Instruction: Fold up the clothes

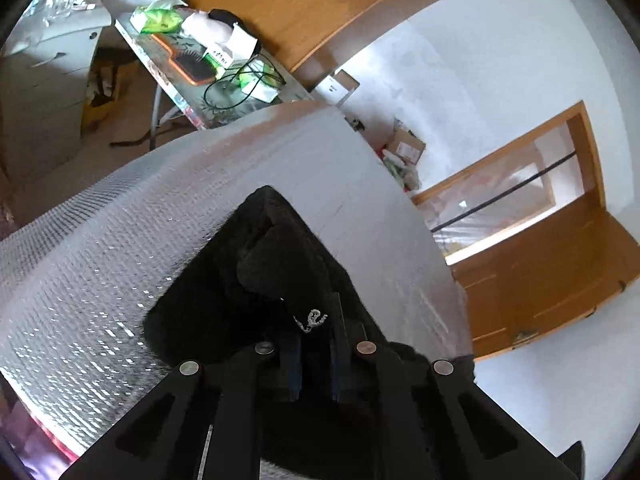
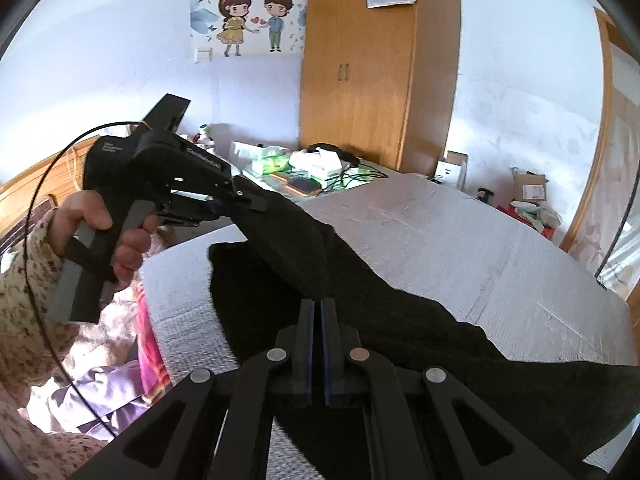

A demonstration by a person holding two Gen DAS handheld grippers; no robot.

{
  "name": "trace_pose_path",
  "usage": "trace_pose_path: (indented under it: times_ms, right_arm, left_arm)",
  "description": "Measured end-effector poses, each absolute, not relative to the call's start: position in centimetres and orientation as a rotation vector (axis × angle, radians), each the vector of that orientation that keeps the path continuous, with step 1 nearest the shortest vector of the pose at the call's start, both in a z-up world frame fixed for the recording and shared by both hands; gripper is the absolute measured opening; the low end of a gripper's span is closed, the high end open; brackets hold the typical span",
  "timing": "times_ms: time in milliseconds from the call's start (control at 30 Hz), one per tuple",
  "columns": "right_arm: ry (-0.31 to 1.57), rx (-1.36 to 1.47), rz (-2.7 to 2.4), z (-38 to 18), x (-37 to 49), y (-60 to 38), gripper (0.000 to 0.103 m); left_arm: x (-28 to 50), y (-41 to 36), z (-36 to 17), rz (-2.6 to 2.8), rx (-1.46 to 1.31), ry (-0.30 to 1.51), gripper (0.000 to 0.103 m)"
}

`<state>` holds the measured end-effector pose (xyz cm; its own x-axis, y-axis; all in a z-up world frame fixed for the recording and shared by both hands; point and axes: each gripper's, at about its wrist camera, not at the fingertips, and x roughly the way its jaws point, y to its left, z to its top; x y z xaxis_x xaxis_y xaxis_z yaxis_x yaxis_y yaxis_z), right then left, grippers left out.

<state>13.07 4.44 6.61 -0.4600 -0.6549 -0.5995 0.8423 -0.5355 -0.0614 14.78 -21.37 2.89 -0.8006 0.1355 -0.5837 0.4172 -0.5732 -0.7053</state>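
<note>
A black garment [image 1: 256, 264] lies partly raised off the white quilted bed [image 1: 100, 260]. My left gripper [image 1: 316, 320] is shut on one part of it, with black cloth bunched between the fingers. The right wrist view shows that left gripper [image 2: 256, 204], held by a hand [image 2: 92, 216], pulling the black garment [image 2: 360, 320] up into a taut ridge over the bed [image 2: 460, 248]. My right gripper [image 2: 317, 304] is shut on the garment's near edge, pads pressed together on the fabric.
A cluttered side table [image 2: 304, 168] stands beyond the bed's far end, beside a wooden wardrobe [image 2: 376, 72]. Cardboard boxes [image 2: 528, 192] sit on the floor by the wall. Pink and purple bedding [image 2: 148, 344] is heaped at the bed's left side. A wooden door [image 1: 540, 260] stands open.
</note>
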Motion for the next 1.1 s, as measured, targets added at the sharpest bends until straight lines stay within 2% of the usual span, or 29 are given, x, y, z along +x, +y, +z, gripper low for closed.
trace_pose_path:
  times_ms: [400, 1100]
  right_arm:
    - [0.502, 0.873, -1.963, 0.3, 12.7, 2.4, 0.003]
    - [0.43, 0.993, -1.903, -1.7, 12.1, 2.2, 0.006]
  left_arm:
    - [16.0, -22.9, -3.2, -2.353, 1.063, 1.422, 0.011]
    - [18.5, -24.5, -2.0, -2.276, 0.985, 1.426, 0.02]
